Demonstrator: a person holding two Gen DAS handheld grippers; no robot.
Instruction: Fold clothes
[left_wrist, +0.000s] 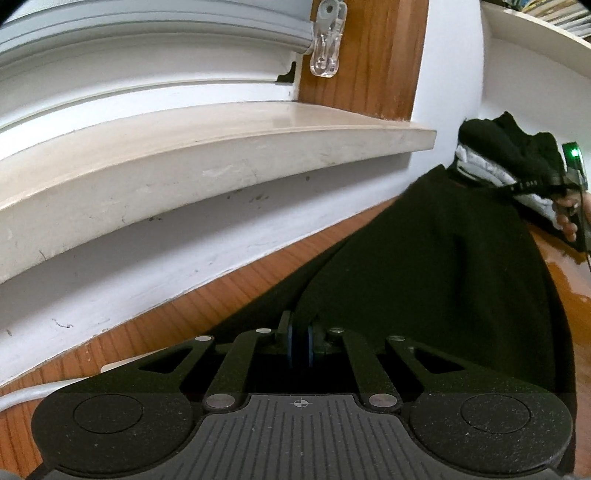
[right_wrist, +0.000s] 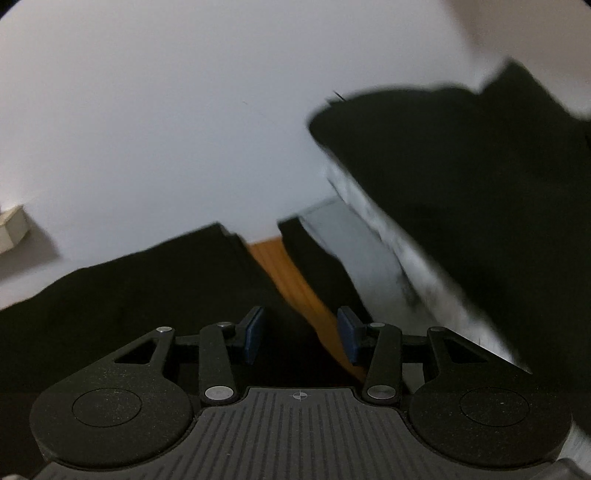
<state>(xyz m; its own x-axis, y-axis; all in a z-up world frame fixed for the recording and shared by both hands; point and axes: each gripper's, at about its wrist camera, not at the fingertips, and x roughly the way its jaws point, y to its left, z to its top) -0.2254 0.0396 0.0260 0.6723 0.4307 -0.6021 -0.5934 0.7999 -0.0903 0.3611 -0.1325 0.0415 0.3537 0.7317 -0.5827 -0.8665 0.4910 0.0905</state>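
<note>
A black garment (left_wrist: 443, 277) lies spread on the wooden table (left_wrist: 184, 325), reaching from my left gripper (left_wrist: 301, 343) toward the far right. The left gripper is shut on the garment's near edge, with dark cloth pinched between its blue pads. In the right wrist view my right gripper (right_wrist: 301, 338) is open, with nothing between its pads. It hovers over the black garment (right_wrist: 147, 280) and a strip of bare table (right_wrist: 284, 269). This view is blurred.
A pile of black and white-grey clothes (left_wrist: 509, 155) sits by the wall at the right; in the right wrist view the pile (right_wrist: 480, 184) looms close. A hand (left_wrist: 569, 218) shows at the right edge. A window sill (left_wrist: 184, 166) juts out above the table. A white cable (left_wrist: 22, 398) lies near left.
</note>
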